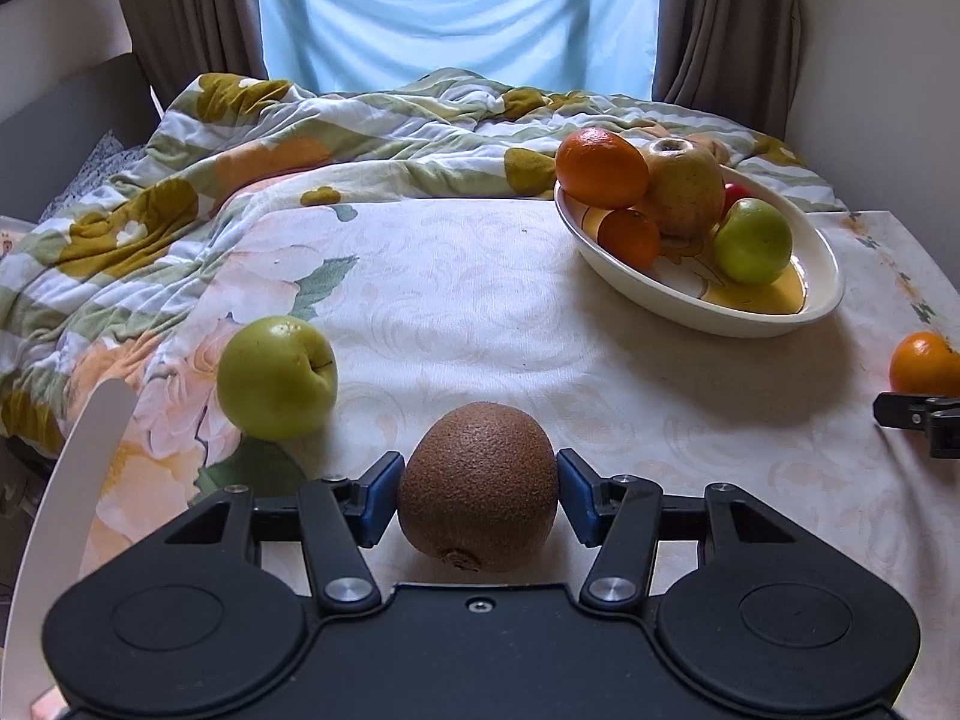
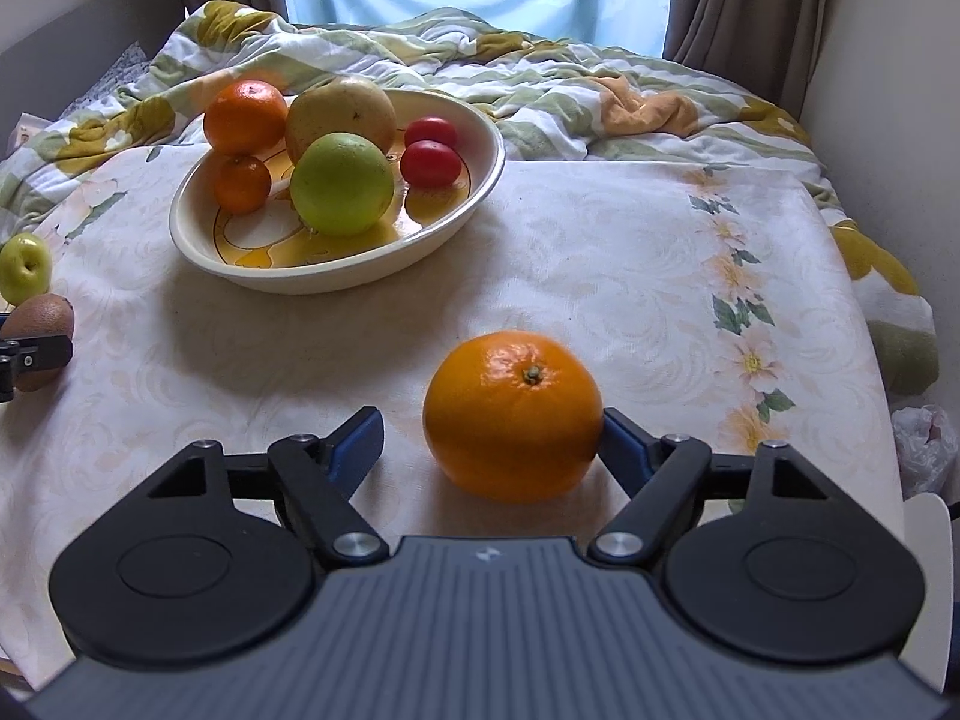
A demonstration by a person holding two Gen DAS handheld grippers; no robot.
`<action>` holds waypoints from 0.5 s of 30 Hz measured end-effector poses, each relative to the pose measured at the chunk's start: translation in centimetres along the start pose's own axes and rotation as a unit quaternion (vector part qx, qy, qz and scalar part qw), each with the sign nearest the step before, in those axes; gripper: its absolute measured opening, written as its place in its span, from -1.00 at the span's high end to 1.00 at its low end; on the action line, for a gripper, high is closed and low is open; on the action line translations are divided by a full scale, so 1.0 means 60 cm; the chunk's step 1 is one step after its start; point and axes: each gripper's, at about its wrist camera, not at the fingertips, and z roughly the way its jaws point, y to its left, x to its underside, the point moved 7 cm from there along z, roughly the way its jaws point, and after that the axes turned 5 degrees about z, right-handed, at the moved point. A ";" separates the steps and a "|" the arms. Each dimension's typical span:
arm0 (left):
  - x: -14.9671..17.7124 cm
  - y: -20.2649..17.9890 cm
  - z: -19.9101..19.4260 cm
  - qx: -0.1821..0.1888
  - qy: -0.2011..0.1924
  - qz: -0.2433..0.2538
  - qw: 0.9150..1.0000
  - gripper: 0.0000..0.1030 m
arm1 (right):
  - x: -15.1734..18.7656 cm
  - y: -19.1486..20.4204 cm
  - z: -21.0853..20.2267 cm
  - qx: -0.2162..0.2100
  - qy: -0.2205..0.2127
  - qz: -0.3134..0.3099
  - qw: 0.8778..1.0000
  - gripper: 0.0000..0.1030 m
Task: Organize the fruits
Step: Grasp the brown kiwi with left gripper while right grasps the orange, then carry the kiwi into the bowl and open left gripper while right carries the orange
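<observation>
My left gripper [image 1: 480, 489] pinches the kiwi [image 1: 478, 487]; my right gripper [image 2: 489, 441] fingers stand spread around the orange [image 2: 513, 415], left pad clear.

Both tools share one build. The left claw [image 1: 480, 495] has a matte black body with two round discs, black link arms on silver pivot screws and blue fingertip pads. The right claw [image 2: 489, 441] adds a ribbed grey centre plate.

Orange [image 2: 512, 414] between gripper [image 2: 489, 438] fingers
</observation>
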 end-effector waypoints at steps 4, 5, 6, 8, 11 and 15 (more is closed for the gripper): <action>0.003 -0.003 -0.008 0.002 -0.001 -0.008 1.000 -0.15 | -0.003 0.000 0.005 0.006 -0.001 -0.008 1.000 -0.74; 0.004 -0.004 -0.010 0.002 -0.001 -0.010 1.000 -0.15 | -0.003 -0.001 0.007 0.007 -0.001 -0.009 1.000 -0.70; 0.005 -0.004 -0.013 0.003 -0.002 -0.012 1.000 -0.15 | -0.003 -0.001 0.008 0.008 0.000 -0.009 1.000 -0.67; 0.004 -0.005 -0.017 0.003 -0.003 -0.015 1.000 -0.15 | -0.004 -0.003 0.009 0.008 -0.003 -0.009 1.000 -0.63; 0.002 -0.006 -0.026 0.004 -0.006 -0.020 1.000 -0.15 | -0.006 -0.007 0.007 0.009 -0.005 -0.013 1.000 -0.48; -0.003 -0.008 -0.041 0.003 -0.011 -0.025 1.000 -0.15 | -0.007 -0.011 0.004 0.000 0.000 -0.007 1.000 -0.47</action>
